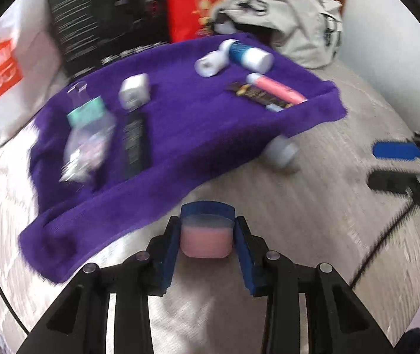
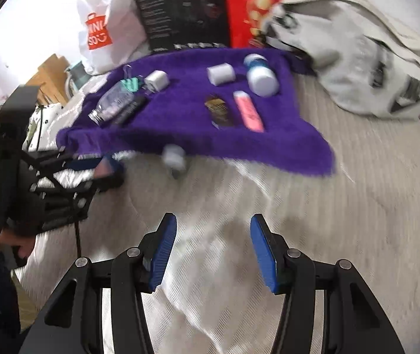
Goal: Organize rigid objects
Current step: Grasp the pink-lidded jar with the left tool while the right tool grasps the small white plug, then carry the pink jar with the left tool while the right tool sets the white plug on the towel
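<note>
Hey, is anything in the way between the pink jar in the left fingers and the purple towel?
Nothing visible. The pink jar sits clamped in the left gripper over bare bedding, and the purple towel edge ahead is clear.

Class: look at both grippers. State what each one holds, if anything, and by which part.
The left gripper holds a small pink jar with a blue lid, its jaws on the jar's two sides. The right gripper is open and holds nothing.

The purple towel (image 1: 180,135) is fuzzy cloth; the bedspread (image 2: 342,236) is ribbed woven fabric; the pink jar (image 1: 205,240) looks like smooth, translucent plastic.
</note>
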`<state>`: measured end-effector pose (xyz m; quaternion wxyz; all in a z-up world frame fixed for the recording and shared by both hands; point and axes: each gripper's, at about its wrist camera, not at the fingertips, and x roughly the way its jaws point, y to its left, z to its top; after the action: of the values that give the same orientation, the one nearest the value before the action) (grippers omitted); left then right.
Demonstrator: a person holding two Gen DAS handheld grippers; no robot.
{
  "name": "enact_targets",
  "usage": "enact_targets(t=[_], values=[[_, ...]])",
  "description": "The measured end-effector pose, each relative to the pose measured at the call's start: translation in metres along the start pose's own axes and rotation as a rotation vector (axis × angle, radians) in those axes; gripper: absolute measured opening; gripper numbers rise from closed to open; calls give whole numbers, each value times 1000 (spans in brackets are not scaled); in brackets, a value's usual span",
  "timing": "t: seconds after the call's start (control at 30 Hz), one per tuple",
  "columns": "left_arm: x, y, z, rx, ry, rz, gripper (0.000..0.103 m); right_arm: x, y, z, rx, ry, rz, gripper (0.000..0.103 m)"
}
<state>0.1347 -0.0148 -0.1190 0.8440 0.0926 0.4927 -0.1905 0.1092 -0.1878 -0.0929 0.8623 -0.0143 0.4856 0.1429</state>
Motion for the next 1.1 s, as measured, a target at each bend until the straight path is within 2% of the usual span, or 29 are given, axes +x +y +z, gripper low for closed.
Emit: enact_targets(t=[0.13,0.23,0.33,0.5,0.6,0.63,0.77,0.93,1.1], values=[[-9,31,-15,-75,-7,-1,35,26,19,14,-23,-5,-1,52],[-14,48,-24,-123,-14,-12,35,49,27,19,-23,23,-23,52],[-15,54,-29,-141,-19,-22,35,57,32,19,-20,-11,-41,52],[-15,59,-32,-169,-39,-63,35,66,40,22,-42,-69,-131,50],[-15,60,-32,-181,-45,-72,35,67,44,24,-73,-83,-129,36],[-16,60,-33,-180,-47,-72,35,67,45,24,-76,-89,-128,23],[-18,61,-36,-182,-47,-86,35,62,40,22,-78,-58,-114,23],[-22,60,-41,-180,-43,-82,35,45,28,4,-115,20,-156,23],[-21,52,-40,-159,-52,-36,35,42,26,-4,-120,-7,-161,23]])
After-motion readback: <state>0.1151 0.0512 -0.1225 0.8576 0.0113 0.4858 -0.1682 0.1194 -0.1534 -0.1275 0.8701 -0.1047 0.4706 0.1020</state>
